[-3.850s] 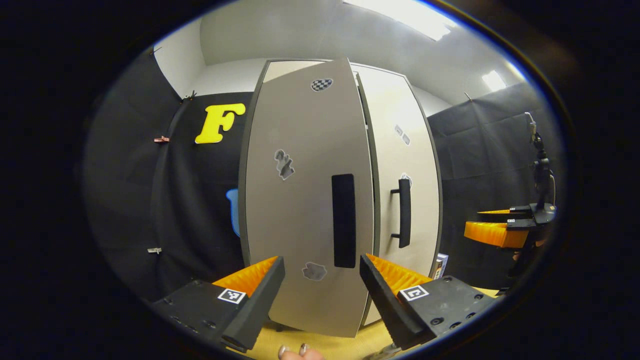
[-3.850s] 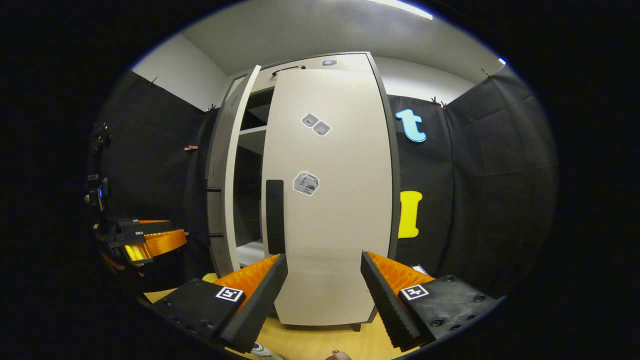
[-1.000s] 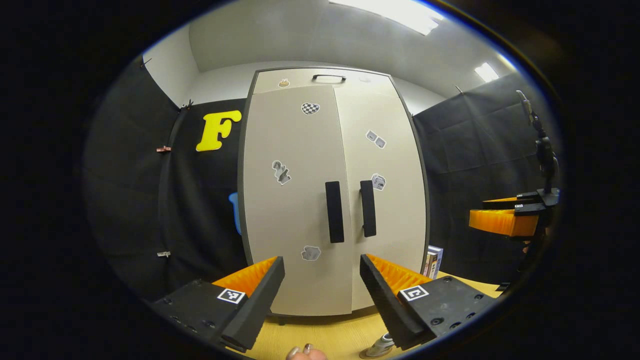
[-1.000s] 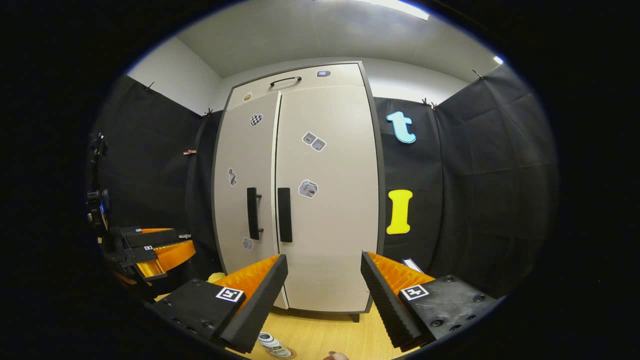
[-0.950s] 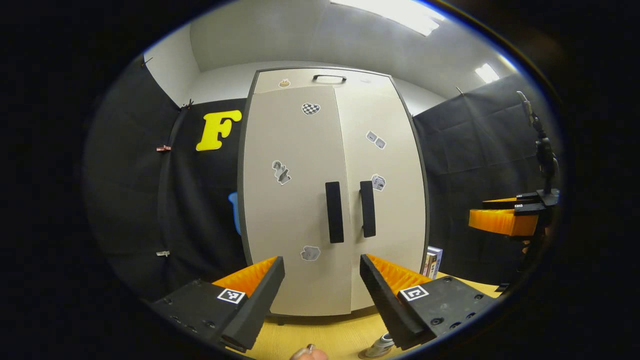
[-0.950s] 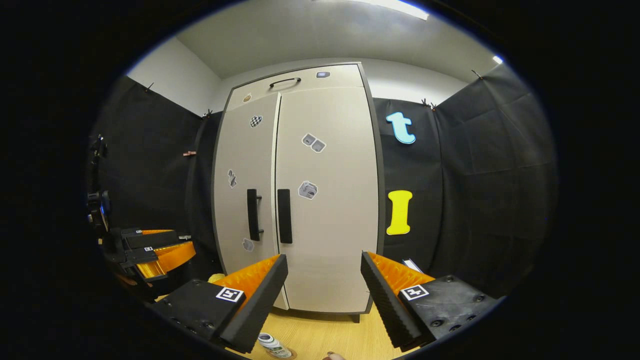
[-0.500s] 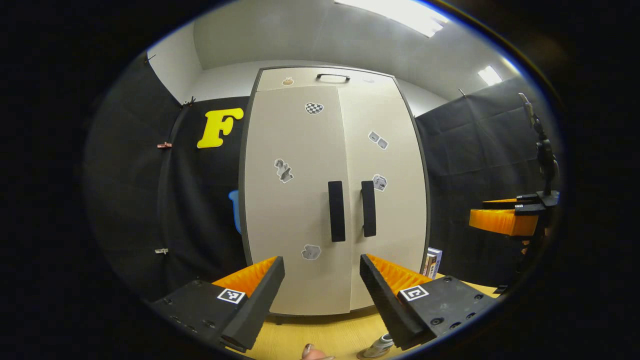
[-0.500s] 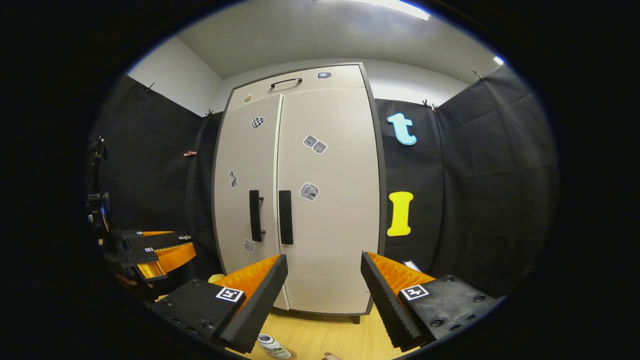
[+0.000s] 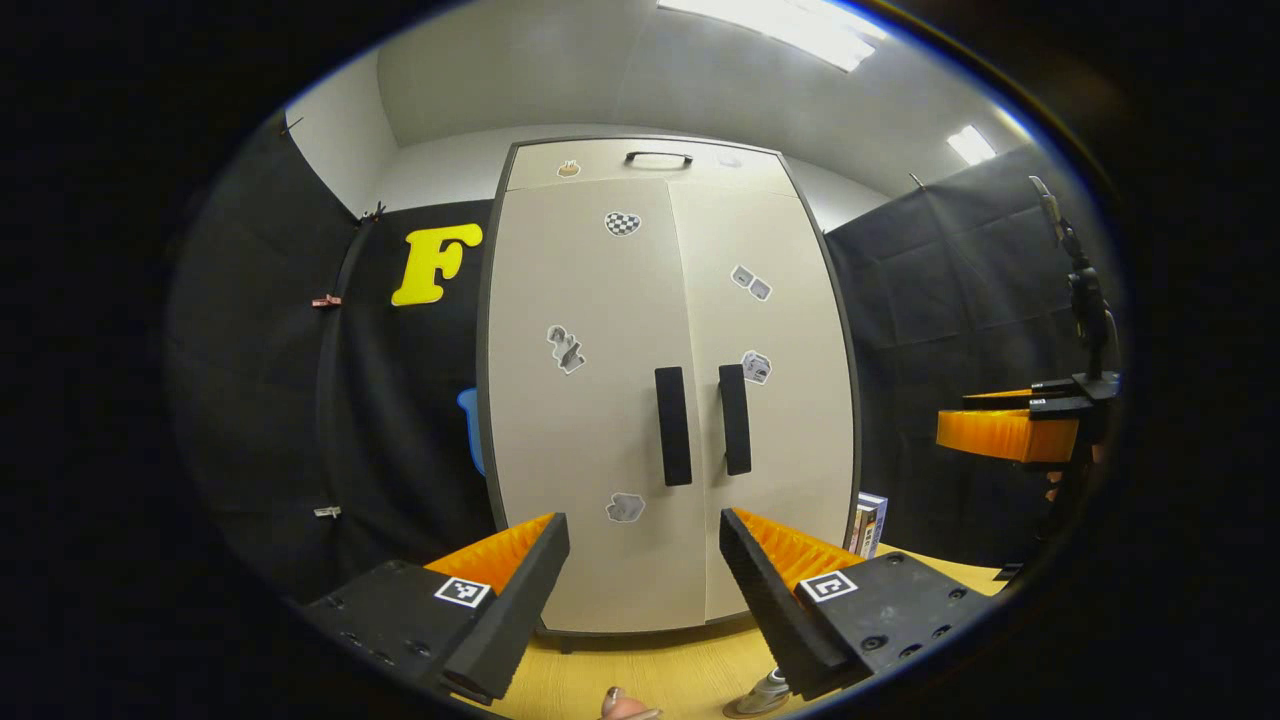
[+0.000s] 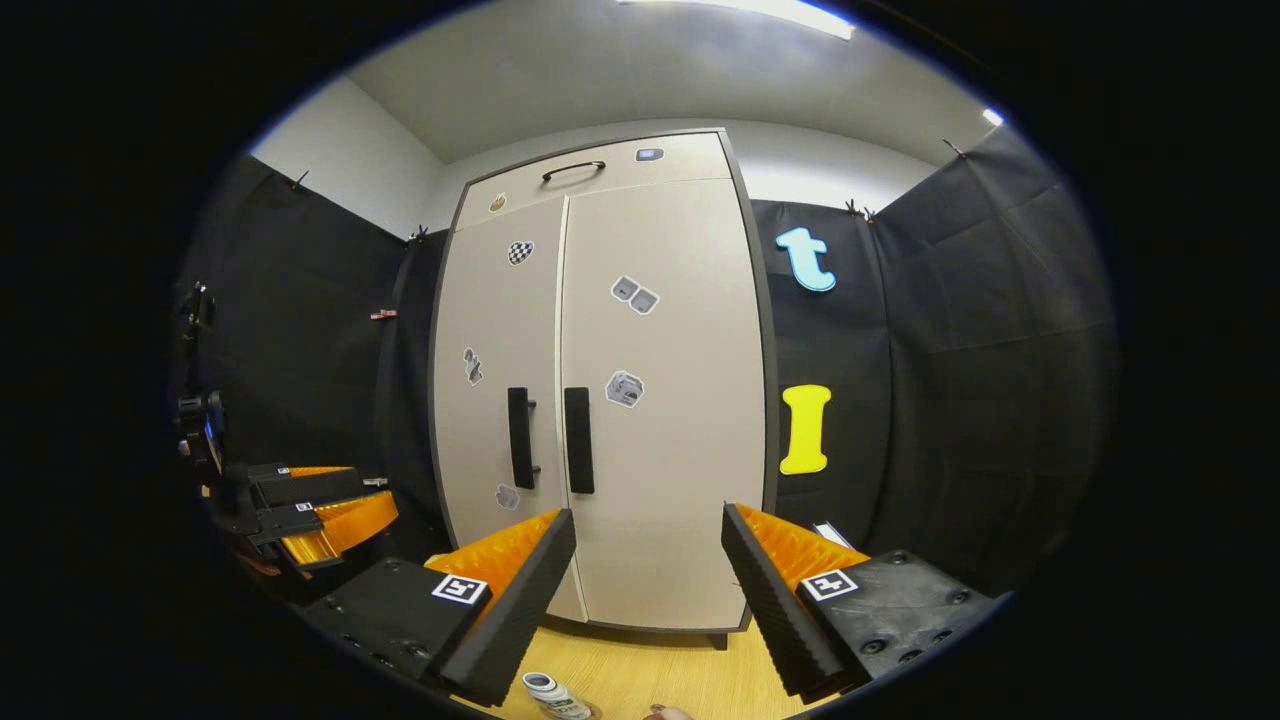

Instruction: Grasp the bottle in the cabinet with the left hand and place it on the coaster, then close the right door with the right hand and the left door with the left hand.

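The beige cabinet has its left door (image 9: 580, 400) and right door (image 9: 775, 420) both closed, their black handles (image 9: 672, 425) side by side. My left gripper (image 9: 642, 520) is open and holds nothing, a short way back from the doors. My right gripper (image 10: 648, 515) is open too, facing the same cabinet (image 10: 660, 400). The bottle (image 9: 768, 688) stands on the wooden table low in the left gripper view, partly hidden behind a finger, and its cap end (image 10: 553, 694) shows at the bottom of the right gripper view. The right gripper (image 9: 1005, 432) appears far right; the left gripper (image 10: 310, 510) far left.
The wooden tabletop (image 9: 650, 670) runs under the cabinet. A small upright box (image 9: 866, 522) leans by the cabinet's right side. A yellow object (image 10: 437, 556) lies at its left foot. A stand with a camera (image 9: 1085, 300) rises at the right. A fingertip (image 9: 625, 708) shows at the bottom edge.
The left door, ajar 3.9 s ago, is now closed flush with the right door. Both grippers have since backed slightly away from the cabinet and stay open.
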The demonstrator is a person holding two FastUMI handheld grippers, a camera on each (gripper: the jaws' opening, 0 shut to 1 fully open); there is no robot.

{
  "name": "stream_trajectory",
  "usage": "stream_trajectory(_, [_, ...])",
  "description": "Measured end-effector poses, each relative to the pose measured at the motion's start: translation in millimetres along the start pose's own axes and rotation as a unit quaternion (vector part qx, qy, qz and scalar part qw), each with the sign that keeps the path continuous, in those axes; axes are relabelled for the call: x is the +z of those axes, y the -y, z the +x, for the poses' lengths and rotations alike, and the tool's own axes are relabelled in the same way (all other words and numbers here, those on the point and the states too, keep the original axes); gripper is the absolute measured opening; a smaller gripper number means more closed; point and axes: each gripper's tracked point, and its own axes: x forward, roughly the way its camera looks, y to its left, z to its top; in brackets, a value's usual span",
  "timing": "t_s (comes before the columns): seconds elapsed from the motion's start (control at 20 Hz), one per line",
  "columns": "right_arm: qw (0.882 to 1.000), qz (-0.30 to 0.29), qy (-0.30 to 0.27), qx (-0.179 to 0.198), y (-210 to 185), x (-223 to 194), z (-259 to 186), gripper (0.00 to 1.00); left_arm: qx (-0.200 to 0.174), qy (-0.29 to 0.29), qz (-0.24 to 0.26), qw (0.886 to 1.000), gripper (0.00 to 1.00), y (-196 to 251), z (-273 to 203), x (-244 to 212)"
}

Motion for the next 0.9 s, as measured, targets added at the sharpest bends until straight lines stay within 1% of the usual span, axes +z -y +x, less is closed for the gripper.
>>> stream_trajectory(0.9, [1.000,0.002,-0.002,0.009,-8.7,-1.5,-2.0,0.98,-0.001,-0.006,0.007,1.000,0.96,1.7,-1.7,-3.9])
